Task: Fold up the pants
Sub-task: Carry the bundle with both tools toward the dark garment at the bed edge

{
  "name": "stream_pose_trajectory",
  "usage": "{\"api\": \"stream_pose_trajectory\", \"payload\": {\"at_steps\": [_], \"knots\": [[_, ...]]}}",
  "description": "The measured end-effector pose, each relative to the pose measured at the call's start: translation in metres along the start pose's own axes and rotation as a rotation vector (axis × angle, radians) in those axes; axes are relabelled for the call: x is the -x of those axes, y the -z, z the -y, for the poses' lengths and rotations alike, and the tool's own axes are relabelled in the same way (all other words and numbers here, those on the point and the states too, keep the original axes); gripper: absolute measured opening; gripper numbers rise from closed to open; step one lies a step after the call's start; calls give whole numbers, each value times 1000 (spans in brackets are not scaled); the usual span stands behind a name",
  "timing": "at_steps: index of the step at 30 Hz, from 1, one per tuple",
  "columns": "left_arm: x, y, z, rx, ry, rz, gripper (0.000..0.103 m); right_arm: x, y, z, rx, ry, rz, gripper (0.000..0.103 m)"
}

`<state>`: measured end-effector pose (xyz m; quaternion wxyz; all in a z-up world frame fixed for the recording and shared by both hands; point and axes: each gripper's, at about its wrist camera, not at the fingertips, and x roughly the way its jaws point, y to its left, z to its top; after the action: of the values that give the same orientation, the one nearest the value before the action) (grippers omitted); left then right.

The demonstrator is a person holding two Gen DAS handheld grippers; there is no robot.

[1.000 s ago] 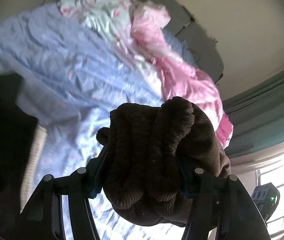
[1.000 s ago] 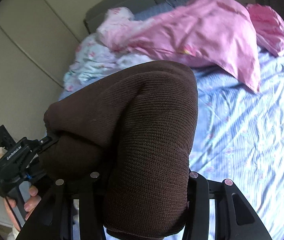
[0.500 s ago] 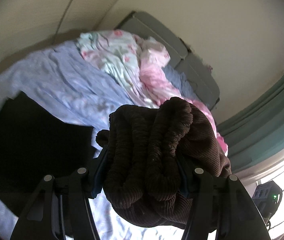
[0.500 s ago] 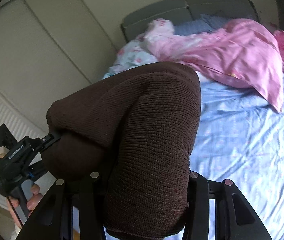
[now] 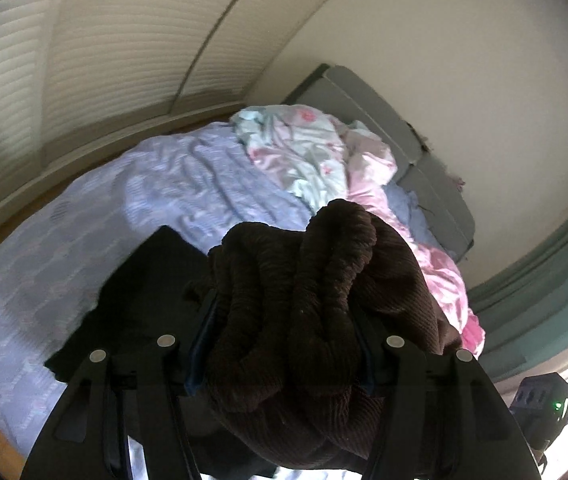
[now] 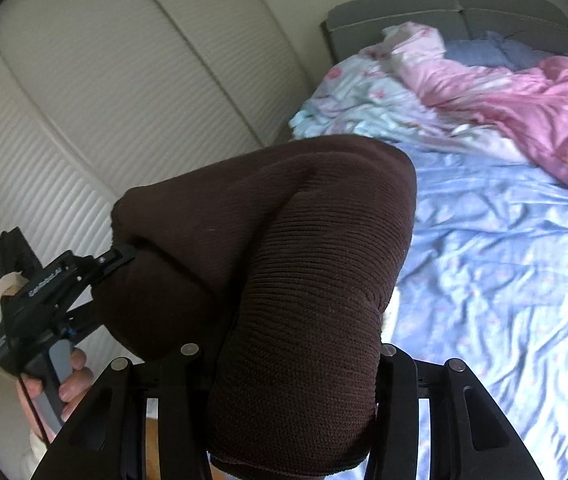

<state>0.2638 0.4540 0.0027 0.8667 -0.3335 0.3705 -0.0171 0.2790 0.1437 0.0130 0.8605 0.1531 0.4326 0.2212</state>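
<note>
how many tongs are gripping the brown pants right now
2: left tongs clamp a bunched part of the brown pants; right tongs clamp a fold nearby.

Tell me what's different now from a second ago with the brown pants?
Both grippers tipped upward: the bed slid lower in each view and much more of the ribbed wall shows. A dark cloth on the bed came into the left view. Nothing was grabbed or dropped. The left gripper and right gripper stay clamped on the brown pants, bunched the same way, and the pink blanket hasn't moved.
</note>
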Motion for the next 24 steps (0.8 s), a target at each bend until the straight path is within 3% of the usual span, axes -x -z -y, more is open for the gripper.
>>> {"api": "stream_pose_trajectory", "payload": {"at_steps": [5, 11, 15, 20, 24], "knots": [[-24, 5, -42, 43, -50, -34, 55, -42, 10, 0, 0, -8, -50, 46], [-61, 28, -87, 103, -113, -129, 55, -96, 35, 16, -59, 2, -189, 46], [-74, 41, -111, 121, -145, -178, 62, -113, 51, 21, -43, 31, -250, 50], [-73, 36, -110, 20, -227, -168, 75, -115, 52, 22, -46, 43, -301, 66], [-73, 38, -99, -87, -323, -180, 82, -95, 44, 20, -25, 96, -263, 73]]}}
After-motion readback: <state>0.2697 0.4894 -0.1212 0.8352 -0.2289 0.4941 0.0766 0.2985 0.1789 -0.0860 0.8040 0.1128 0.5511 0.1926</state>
